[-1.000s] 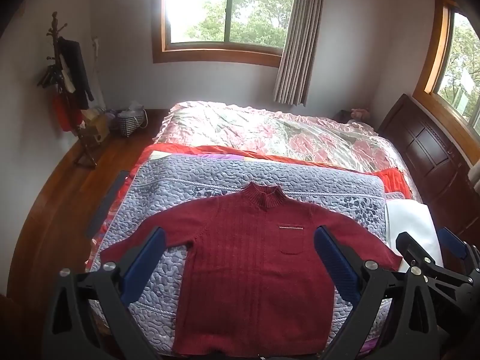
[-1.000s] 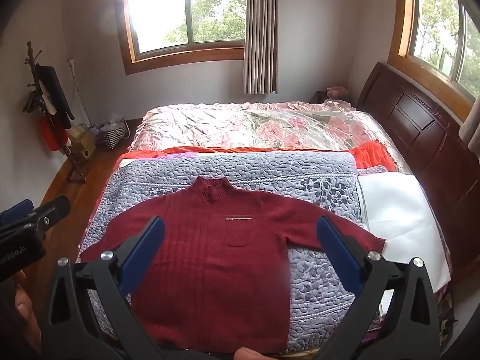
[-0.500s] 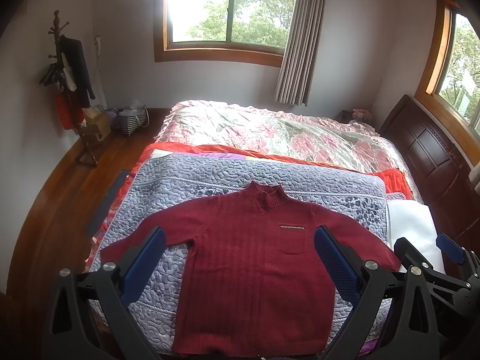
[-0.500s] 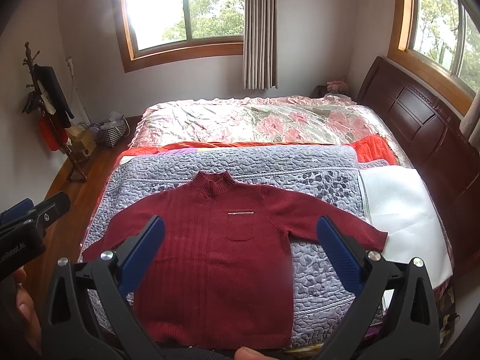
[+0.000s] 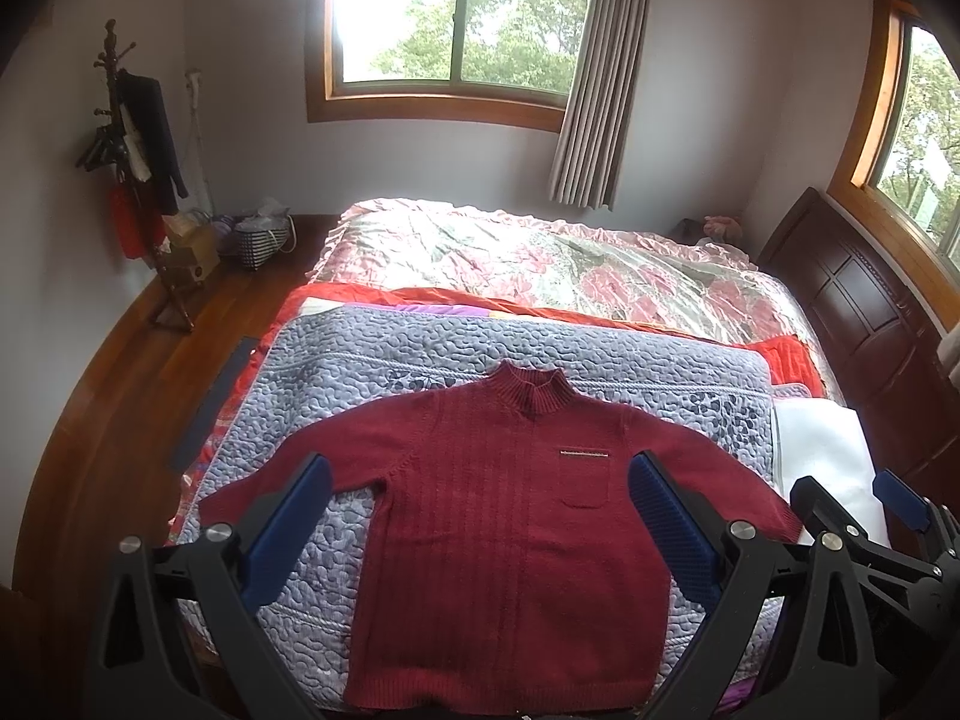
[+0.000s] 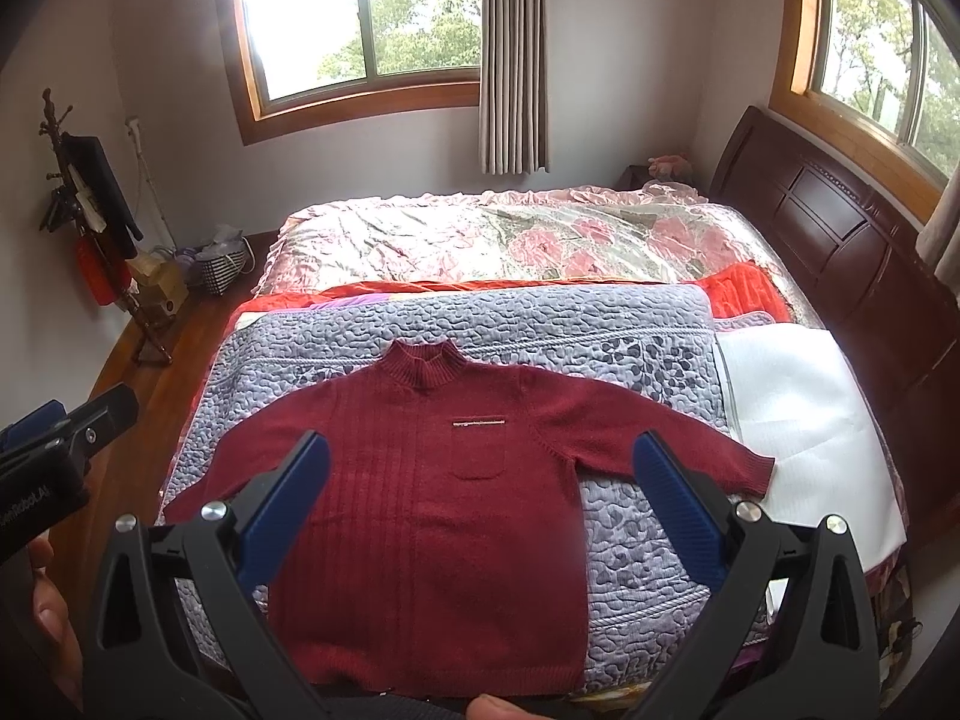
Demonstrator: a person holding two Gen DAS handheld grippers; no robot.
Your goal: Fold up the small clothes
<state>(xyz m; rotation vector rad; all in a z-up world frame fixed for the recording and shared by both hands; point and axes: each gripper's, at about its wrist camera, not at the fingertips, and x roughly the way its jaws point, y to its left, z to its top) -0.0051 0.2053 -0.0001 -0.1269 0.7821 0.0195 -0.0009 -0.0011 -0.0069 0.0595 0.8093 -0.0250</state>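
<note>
1. The left gripper hovers over the near edge of the bed, its two blue-padded fingers spread wide apart with nothing between them but air, pointing out over the sweater.
2. The right gripper sits just beside it at the same height, jaws equally wide open, holding nothing; in the left wrist view its fingers poke in at the lower right edge.
3. One red sweater lies flat and face up on the grey quilt, collar pointing away from the grippers, both sleeves spread out to the sides, chest pocket showing.
4. Count them off: one sweater, one grey quilt, one white sheet just beside the quilt towards the headboard, one flowered bedspread beyond the quilt, and two windows.
5. A coat stand stands well away from the bed by the far wall, with bags on the floor near it.
6. Partly hidden: the sweater's bottom hem runs behind the gripper frames, and its left sleeve end tucks behind a left finger pad in the left wrist view.
7. A thumb peeks in at the bottom of the right wrist view, and more fingers at its left edge; the rest of the person is cut off.
</note>
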